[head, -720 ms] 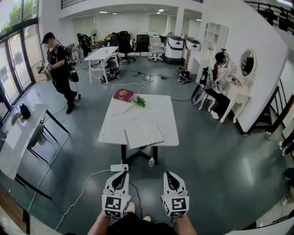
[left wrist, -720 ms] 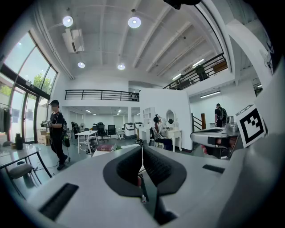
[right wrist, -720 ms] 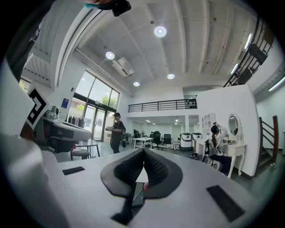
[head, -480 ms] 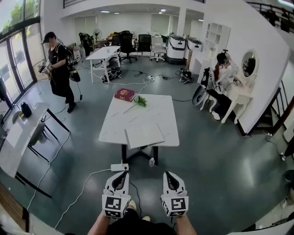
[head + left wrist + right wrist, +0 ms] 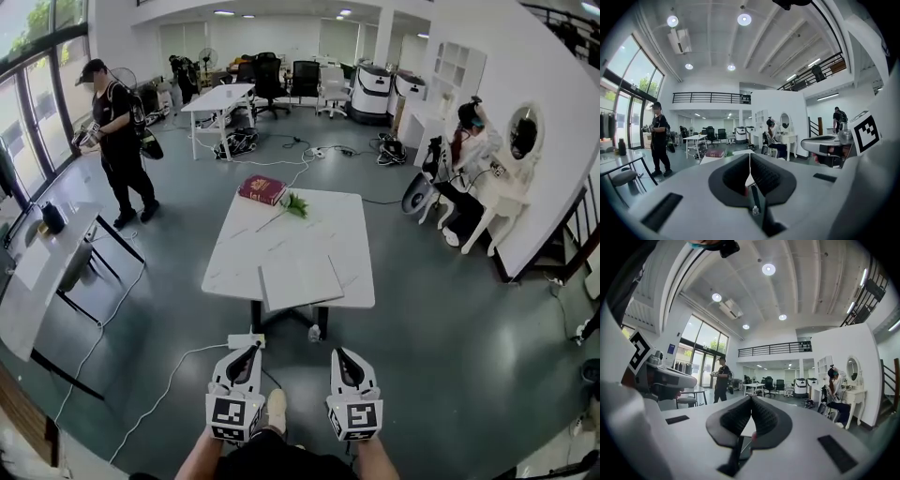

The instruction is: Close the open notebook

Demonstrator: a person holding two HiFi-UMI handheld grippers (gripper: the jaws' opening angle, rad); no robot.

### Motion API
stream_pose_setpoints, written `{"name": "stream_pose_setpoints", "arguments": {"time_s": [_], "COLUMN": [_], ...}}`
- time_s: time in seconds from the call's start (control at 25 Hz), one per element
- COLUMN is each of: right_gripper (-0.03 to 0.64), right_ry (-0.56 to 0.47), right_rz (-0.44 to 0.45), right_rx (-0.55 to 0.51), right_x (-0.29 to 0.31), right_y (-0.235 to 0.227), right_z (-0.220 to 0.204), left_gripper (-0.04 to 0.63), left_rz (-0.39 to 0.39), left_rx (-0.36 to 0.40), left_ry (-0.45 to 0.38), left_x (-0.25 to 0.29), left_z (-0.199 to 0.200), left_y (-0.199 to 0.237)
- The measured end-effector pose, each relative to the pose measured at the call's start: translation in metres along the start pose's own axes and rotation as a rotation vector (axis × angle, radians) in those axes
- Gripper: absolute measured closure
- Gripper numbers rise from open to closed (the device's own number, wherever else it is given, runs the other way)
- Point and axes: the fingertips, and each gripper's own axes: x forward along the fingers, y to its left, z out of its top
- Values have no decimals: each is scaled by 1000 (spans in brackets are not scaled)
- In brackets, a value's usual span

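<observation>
Our left gripper [image 5: 251,352] and right gripper [image 5: 341,356] hang pressed together, empty, well short of the table [image 5: 323,220]. The open notebook [image 5: 300,279] lies at its near edge; we should step closer and part the jaws before reaching for a cover.

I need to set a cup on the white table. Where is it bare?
The table is bare in the middle, between the flower at the far end and the open notebook at the near edge. The far right corner is free too. The red book crowds the far left corner.
</observation>
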Motion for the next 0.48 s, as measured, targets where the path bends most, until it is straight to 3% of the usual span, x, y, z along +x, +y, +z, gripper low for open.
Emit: {"name": "stream_pose_setpoints", "arguments": {"time_s": [0.48], "right_gripper": [600], "right_ry": [20], "right_rz": [44], "right_rx": [21], "right_x": [164], "right_y": [-17], "right_z": [1], "left_gripper": [571], "left_rz": [15], "left_rx": [-14], "left_ry": [31], "left_x": [128], "left_z": [12], "left_y": [90]}}
